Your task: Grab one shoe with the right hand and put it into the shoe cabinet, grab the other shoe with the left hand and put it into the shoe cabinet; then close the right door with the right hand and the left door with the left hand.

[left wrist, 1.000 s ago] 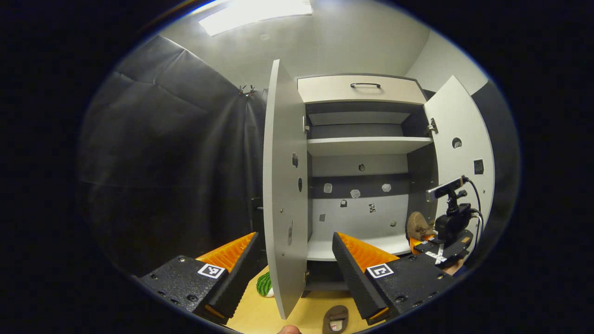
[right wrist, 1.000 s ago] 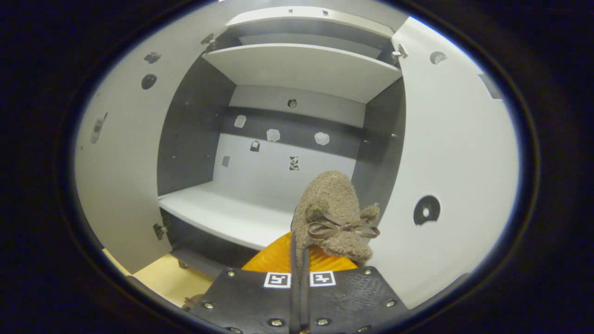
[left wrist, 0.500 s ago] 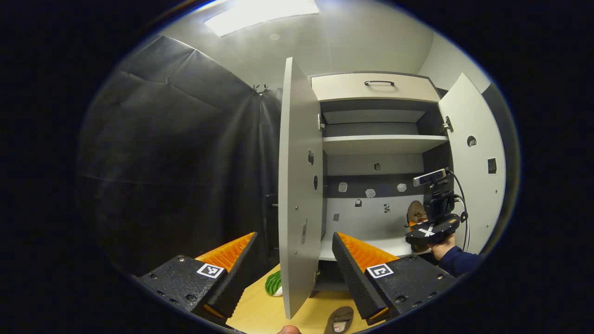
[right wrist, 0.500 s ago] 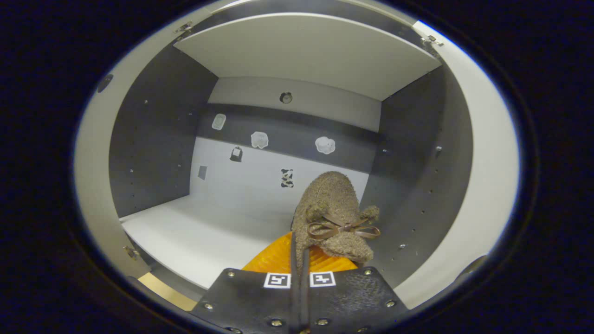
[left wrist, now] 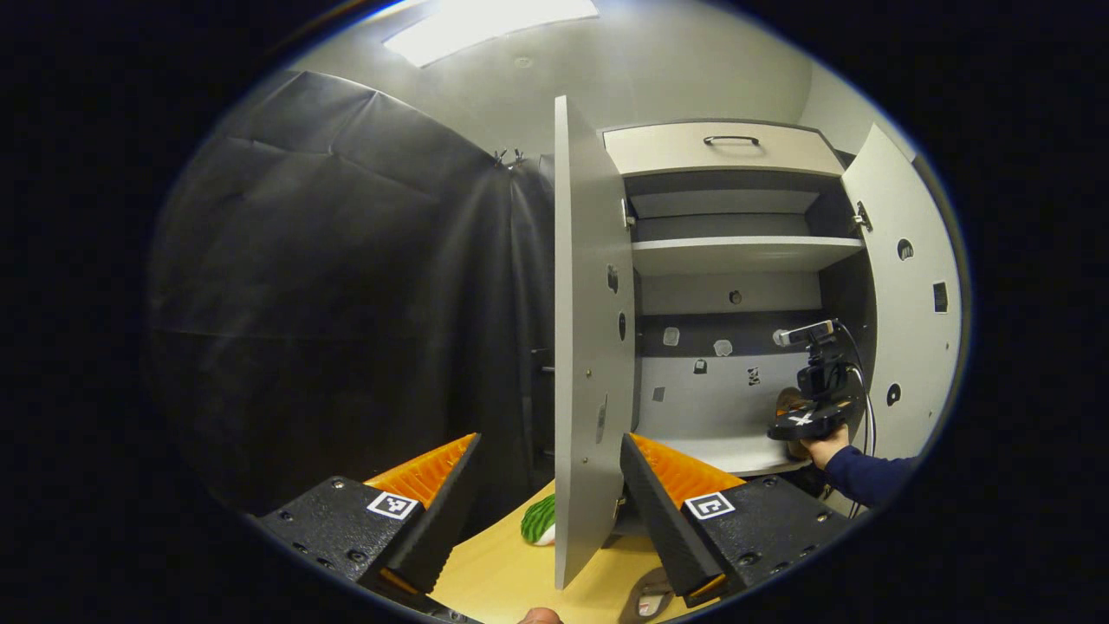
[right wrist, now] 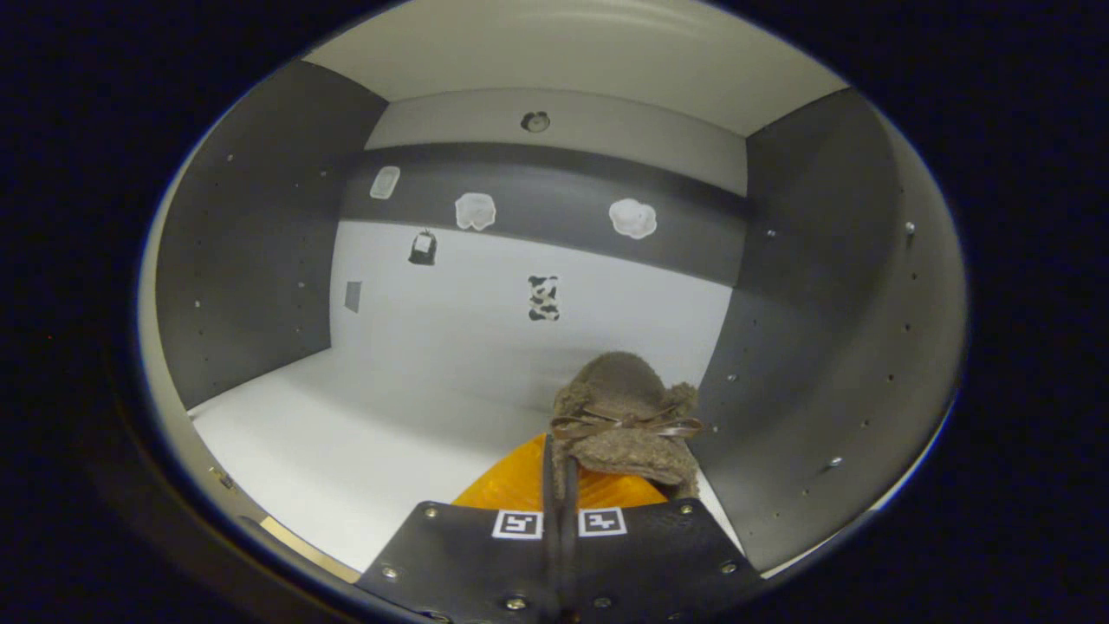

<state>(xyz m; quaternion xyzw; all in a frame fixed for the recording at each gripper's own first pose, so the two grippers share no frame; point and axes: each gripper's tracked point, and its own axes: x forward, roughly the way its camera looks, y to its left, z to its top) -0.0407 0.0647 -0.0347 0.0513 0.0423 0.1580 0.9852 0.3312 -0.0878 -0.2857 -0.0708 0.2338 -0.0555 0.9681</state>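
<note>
Right tool (right wrist: 559, 485) sits inside the shoe cabinet (right wrist: 260, 260), fingers pressed nearly together on the heel edge of a fuzzy brown shoe (right wrist: 619, 425) with a bow, toe pointing at 12 o'clock, over the white lower shelf (right wrist: 346, 425) near the right wall. Left tool (left wrist: 546, 485) is wide open, holding nothing, either side of the left door (left wrist: 589, 347) edge. Second shoe (left wrist: 648, 600) lies on the desk (left wrist: 502, 572) at 6 o'clock. Right door (left wrist: 910, 286) is open at 3 o'clock.
</note>
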